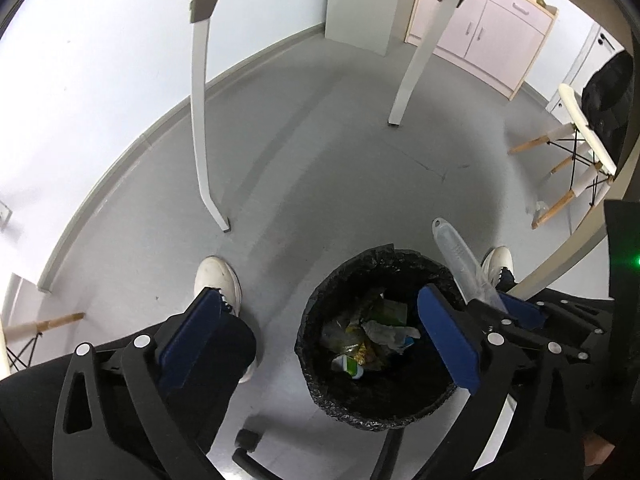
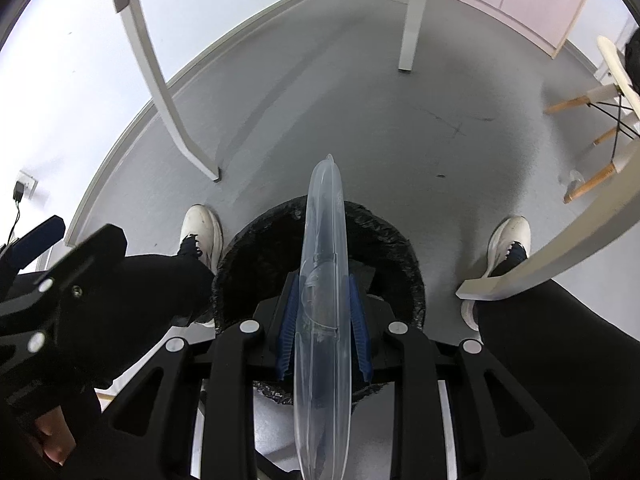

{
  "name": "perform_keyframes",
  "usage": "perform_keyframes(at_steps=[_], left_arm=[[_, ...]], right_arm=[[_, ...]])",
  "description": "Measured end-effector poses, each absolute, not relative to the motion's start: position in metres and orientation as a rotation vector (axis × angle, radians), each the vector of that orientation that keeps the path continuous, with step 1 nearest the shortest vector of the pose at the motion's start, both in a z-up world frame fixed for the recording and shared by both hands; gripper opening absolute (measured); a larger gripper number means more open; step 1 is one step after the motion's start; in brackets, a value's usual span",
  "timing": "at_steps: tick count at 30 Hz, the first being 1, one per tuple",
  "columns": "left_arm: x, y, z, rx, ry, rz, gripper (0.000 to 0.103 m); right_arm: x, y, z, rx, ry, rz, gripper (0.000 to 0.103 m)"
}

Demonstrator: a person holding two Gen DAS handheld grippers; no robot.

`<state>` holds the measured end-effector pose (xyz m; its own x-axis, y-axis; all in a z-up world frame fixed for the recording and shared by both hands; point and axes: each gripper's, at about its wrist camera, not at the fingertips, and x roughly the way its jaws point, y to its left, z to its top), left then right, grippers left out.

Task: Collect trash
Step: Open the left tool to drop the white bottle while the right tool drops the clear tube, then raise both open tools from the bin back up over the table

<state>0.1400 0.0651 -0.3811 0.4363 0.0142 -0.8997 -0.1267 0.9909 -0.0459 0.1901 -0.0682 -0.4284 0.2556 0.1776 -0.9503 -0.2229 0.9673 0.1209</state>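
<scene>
While the person sat with a white sneaker (image 1: 218, 280) on either side of it, a round bin lined with a black bag (image 1: 380, 340) stood on the grey floor (image 1: 320, 160) between the feet. Inside lay crumpled wrappers, clear film and a small green-and-white cup (image 1: 352, 366). The left gripper (image 1: 316, 338) hung over the bin with its blue pads spread wide and nothing between them. The right gripper (image 2: 324, 320) was clenched on a clear plastic container (image 2: 322, 300), seen edge-on, its far end reaching past the bin's rim. White table legs (image 1: 200, 120) stood beyond, with a pale pink cabinet (image 1: 492, 28) against the far wall and a wooden-legged chair (image 1: 576, 152) at right.
</scene>
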Motion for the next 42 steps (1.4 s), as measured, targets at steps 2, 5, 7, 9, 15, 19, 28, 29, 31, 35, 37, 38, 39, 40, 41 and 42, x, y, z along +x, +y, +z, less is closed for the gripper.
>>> perform_keyframes(at_steps=[2, 5, 7, 9, 15, 19, 28, 29, 31, 35, 37, 38, 39, 40, 41, 42], left_arm=[[0.14, 0.068, -0.382, -0.114, 1.124, 0.094, 0.097], [0.14, 0.071, -0.382, -0.125, 1.129, 0.1, 0.097], [0.139, 0.074, -0.383, -0.131, 1.134, 0.104, 0.097], [0.138, 0.076, -0.383, -0.137, 1.137, 0.107, 0.097], [0.136, 0.077, -0.382, -0.146, 1.141, 0.112, 0.097], [0.132, 0.075, -0.379, -0.148, 1.139, 0.11, 0.097], [0.116, 0.062, -0.365, -0.131, 1.128, 0.092, 0.097], [0.115, 0.062, -0.364, -0.128, 1.127, 0.092, 0.097], [0.109, 0.06, -0.358, -0.125, 1.123, 0.092, 0.097], [0.099, 0.058, -0.349, -0.122, 1.114, 0.088, 0.097], [0.091, 0.056, -0.342, -0.118, 1.104, 0.08, 0.097], [0.088, 0.055, -0.339, -0.113, 1.103, 0.08, 0.097], [0.084, 0.055, -0.336, -0.11, 1.103, 0.082, 0.097], [0.081, 0.055, -0.334, -0.114, 1.106, 0.083, 0.097], [0.078, 0.055, -0.331, -0.122, 1.11, 0.083, 0.097], [0.075, 0.055, -0.329, -0.128, 1.114, 0.082, 0.097]], right_arm=[[0.19, -0.064, -0.432, -0.045, 1.294, 0.281, 0.025], [0.189, -0.059, -0.433, -0.06, 1.294, 0.276, 0.028], [0.19, -0.059, -0.432, -0.058, 1.287, 0.269, 0.045], [0.191, -0.061, -0.431, -0.056, 1.276, 0.253, 0.053], [0.192, -0.068, -0.424, -0.035, 1.25, 0.237, 0.081], [0.188, -0.074, -0.42, -0.046, 1.233, 0.225, 0.095], [0.172, -0.096, -0.399, -0.057, 1.201, 0.195, 0.095], [0.169, -0.097, -0.396, -0.058, 1.197, 0.19, 0.095], [0.162, -0.101, -0.388, -0.057, 1.193, 0.18, 0.095], [0.148, -0.109, -0.371, -0.047, 1.181, 0.155, 0.095], [0.139, -0.114, -0.362, -0.037, 1.172, 0.152, 0.095], [0.135, -0.117, -0.358, -0.031, 1.171, 0.147, 0.095], [0.129, -0.12, -0.353, -0.024, 1.17, 0.149, 0.095], [0.123, -0.122, -0.348, -0.021, 1.163, 0.147, 0.095], [0.119, -0.124, -0.344, -0.023, 1.156, 0.142, 0.095], [0.113, -0.125, -0.337, -0.026, 1.142, 0.141, 0.095]])
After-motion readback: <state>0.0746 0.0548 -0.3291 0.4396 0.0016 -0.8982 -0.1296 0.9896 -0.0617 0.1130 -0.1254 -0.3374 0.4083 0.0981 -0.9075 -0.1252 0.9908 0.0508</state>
